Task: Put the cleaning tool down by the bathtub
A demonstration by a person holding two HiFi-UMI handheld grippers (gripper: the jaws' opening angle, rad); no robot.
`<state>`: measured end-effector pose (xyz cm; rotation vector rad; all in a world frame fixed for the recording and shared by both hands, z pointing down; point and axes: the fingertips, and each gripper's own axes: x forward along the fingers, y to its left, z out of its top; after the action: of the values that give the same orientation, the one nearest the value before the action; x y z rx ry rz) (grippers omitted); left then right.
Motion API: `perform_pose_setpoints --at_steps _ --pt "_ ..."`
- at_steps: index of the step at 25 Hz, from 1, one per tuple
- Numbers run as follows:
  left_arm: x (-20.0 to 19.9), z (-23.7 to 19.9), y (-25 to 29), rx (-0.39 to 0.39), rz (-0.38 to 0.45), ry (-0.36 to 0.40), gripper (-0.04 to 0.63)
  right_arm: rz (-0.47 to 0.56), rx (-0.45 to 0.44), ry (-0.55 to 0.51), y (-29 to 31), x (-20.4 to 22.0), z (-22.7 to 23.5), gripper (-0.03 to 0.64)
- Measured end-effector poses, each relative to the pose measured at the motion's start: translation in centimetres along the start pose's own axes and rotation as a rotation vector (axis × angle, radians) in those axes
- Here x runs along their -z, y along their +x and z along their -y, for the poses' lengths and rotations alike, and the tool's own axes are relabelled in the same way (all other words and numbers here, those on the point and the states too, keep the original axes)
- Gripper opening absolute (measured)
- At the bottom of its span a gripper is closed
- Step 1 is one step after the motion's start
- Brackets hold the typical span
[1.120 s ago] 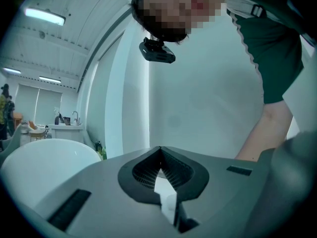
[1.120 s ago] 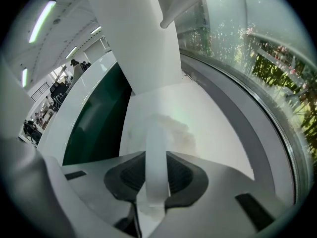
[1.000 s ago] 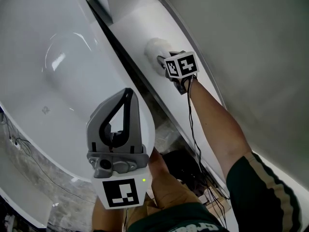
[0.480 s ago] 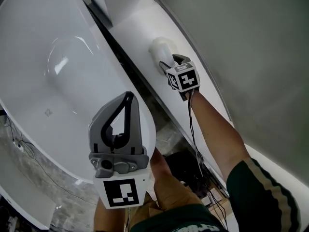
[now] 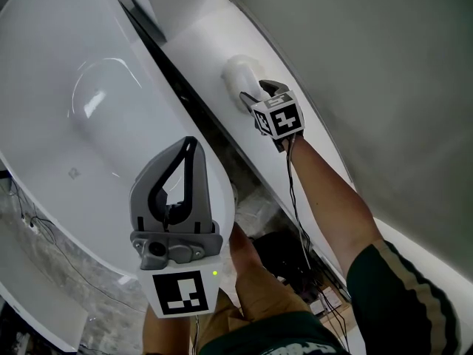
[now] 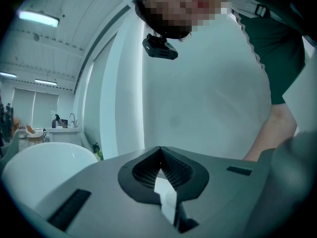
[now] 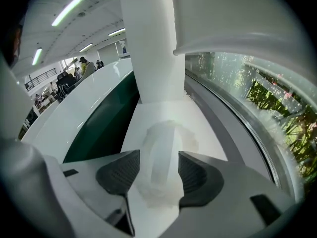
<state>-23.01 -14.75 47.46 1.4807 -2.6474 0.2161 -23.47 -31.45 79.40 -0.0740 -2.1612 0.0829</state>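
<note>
Now the cleaning tool is released: the right hand-held gripper has just had its jaws opened wide around it. It is laid on the ledge beside the bathtub; the left hand-held gripper is closed, empty.

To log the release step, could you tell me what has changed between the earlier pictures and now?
The right gripper has just opened its jaws and let go of the white cleaning tool, which lies between them on the ledge beside the bathtub. The left gripper stayed shut and empty, and the tool kept its place.
</note>
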Motion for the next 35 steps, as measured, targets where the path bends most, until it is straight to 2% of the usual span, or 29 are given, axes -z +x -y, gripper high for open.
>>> perform_pose_setpoints --at_steps 8,14,22,31,35 --pt "-0.8 0.7 -0.2 -0.009 -0.009 0.006 0.009 0.043 -0.032 -0.016 -1.5 -1.0 -0.5 0.233" --pt "-3.4 1.4 -0.7 -0.016 0.021 0.032 0.009 0.114 -0.063 -0.038 -4.4 -2.9 -1.7 0.233" --pt "-8.8 1.0 -1.4 -0.013 0.041 0.068 0.009 0.214 -0.094 -0.021 -10.5 -7.0 -3.9 0.233" --pt "-13.6 1.5 -3.7 -0.002 0.062 0.112 0.009 0.355 -0.087 -0.021 -18.6 -11.4 -6.1 0.232" --pt "-15.5 1.6 -4.9 0.001 0.079 0.126 0.009 0.433 -0.128 -0.019 -22.5 -13.5 -7.9 0.232"
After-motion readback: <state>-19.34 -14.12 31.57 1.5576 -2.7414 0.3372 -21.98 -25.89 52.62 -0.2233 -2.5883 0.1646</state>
